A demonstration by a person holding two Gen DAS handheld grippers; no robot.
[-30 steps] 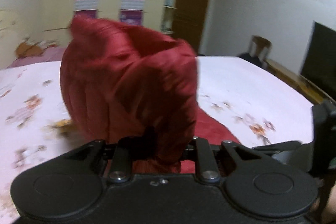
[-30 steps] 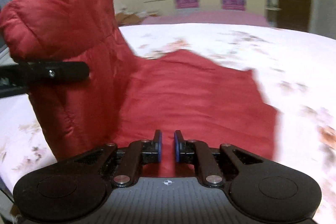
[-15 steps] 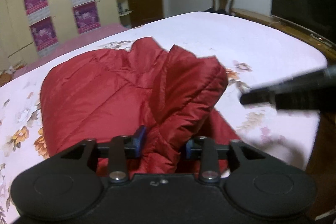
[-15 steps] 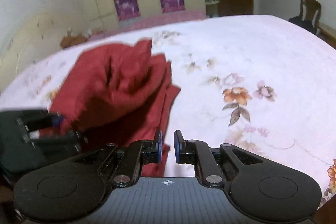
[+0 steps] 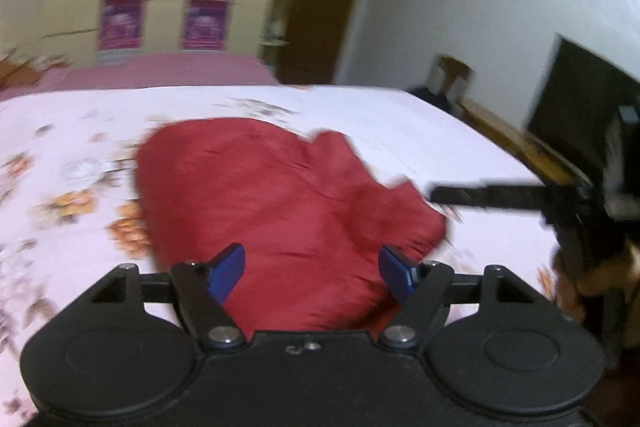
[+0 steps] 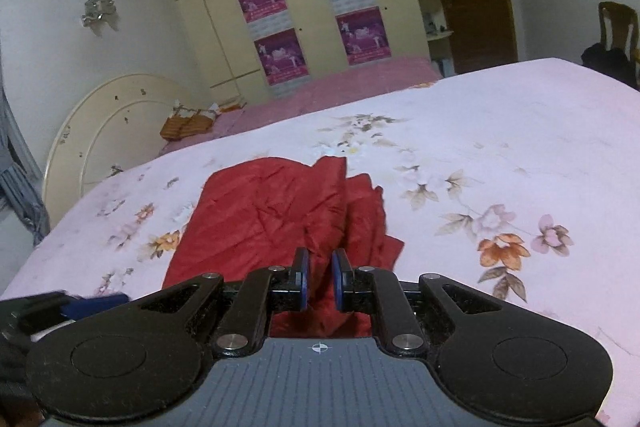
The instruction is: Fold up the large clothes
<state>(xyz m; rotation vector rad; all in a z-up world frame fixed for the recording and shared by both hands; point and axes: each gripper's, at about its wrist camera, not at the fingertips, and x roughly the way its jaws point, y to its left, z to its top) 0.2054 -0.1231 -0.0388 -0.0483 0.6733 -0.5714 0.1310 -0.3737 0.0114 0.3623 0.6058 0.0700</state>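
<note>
A red padded jacket lies folded in a rumpled heap on the flowered bed sheet. My left gripper hovers just above its near edge. Its jaws are opening, the blue pads stand wide apart, and neither pad touches the cloth seen between them. In the right wrist view the jacket lies just beyond my right gripper, which is shut with nothing between its pads. The right gripper's black finger reaches in from the right, held by a hand. The left gripper's blue pad shows at lower left.
The bed spreads wide to the right of the jacket. A wooden bed edge and dark TV stand at right, with a chair beyond. A wardrobe with posters and a cream headboard line the far wall.
My left gripper has let go of the red jacket and its jaws have spread wide. The jacket dropped from held up to lying folded on the bed. My right gripper has lifted and drawn back.
</note>
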